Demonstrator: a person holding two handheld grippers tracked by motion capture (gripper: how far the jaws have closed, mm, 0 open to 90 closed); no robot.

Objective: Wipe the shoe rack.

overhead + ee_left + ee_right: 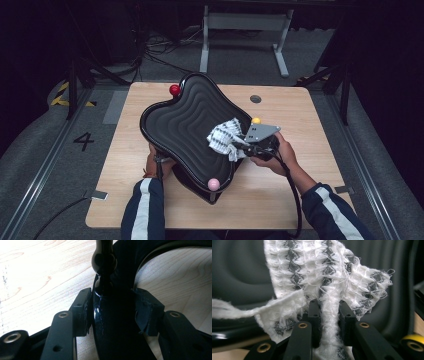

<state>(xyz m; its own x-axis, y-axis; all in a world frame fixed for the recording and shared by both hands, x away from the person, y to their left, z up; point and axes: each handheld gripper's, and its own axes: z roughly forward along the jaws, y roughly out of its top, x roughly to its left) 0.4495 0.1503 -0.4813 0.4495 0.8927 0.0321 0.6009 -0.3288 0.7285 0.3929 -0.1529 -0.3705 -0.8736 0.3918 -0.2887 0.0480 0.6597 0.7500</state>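
nearest me, my left gripper (112, 315) is clamped on the near edge of the tray (185, 120), the pads (83, 312) pressing on either side of a glossy black rim just below one of its legs (103, 260). in the high view my left hand (152, 162) sits under that low edge and the tray stands tilted up off the table (300, 200), its ribbed face turned toward my right.

the tray reads as stiff moulded plastic, probably light for its spread but awkward (a wide wavy shape hanging from one edge wants to swing). the gloss makes me think it is slippery, so i judge the thick rim by a leg the best hold, where the pads can bite across a solid section rather than the thin lip. the pink knob (213, 183) is close by, the yellow knob (256, 120) is at the right edge, and the red knob (174, 90) is at the far edge.

a little farther on, my right gripper (329, 315) is pinched tight on the cloth (324, 272), a fold of it squeezed between the jaws. it is a white waffle weave with grey diamonds, soft, limp, fraying at the hem. it weighs next to nothing and takes any grip, but a bunched fold holds better than a loose corner. it lies against the tray's ribbed face near the right side, so i take this as wiping, and the ribs may snag the loose threads.
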